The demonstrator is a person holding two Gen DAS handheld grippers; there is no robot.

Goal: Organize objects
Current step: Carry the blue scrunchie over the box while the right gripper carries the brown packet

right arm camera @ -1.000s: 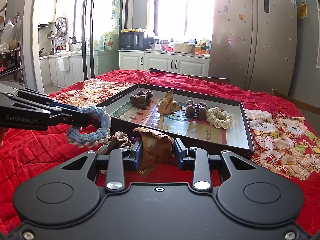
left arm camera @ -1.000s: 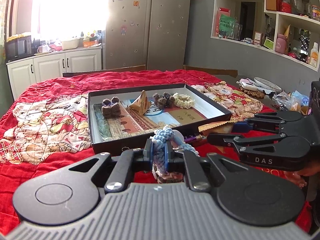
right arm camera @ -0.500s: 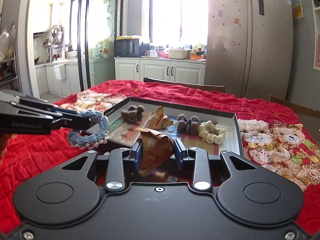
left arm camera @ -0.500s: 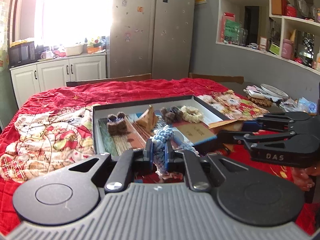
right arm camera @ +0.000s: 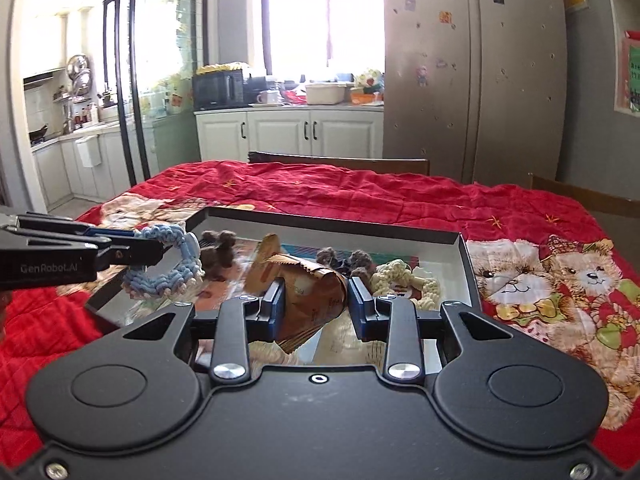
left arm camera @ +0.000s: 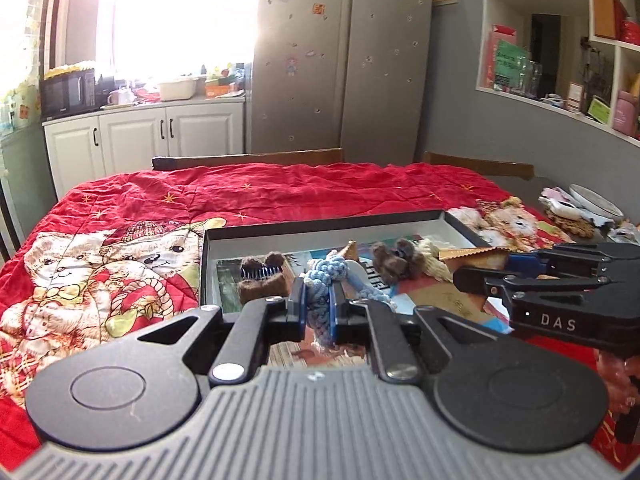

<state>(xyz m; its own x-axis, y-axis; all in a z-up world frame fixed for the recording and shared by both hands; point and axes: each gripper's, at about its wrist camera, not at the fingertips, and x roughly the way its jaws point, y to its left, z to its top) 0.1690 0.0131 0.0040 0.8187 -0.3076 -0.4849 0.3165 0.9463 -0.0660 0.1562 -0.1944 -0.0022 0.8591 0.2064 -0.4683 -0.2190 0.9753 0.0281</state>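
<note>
The blue braided scrunchie (left arm camera: 320, 280) hangs pinched in the left gripper (left arm camera: 318, 300), and the brown foil packet (right arm camera: 310, 296) sits clamped in the right gripper (right arm camera: 316, 300) — both now carried over the shallow black box (right arm camera: 464, 256), where a second ago they were held low in front of its near wall, above the red quilt (right arm camera: 360, 192). That means the lift is done and, as I judge it, only the lowering and letting go remain for these two. The left fingers (left arm camera: 297, 300) are nearly together, squeezing the yarn; the right ones stand wider, pressed against the packet's sides. Below them lie the brown fuzzy clips (left arm camera: 394, 260), a cream scrunchie (right arm camera: 404, 280) and another packet, though exactly which spot in the box is free beneath the grippers I can't make out.
</note>
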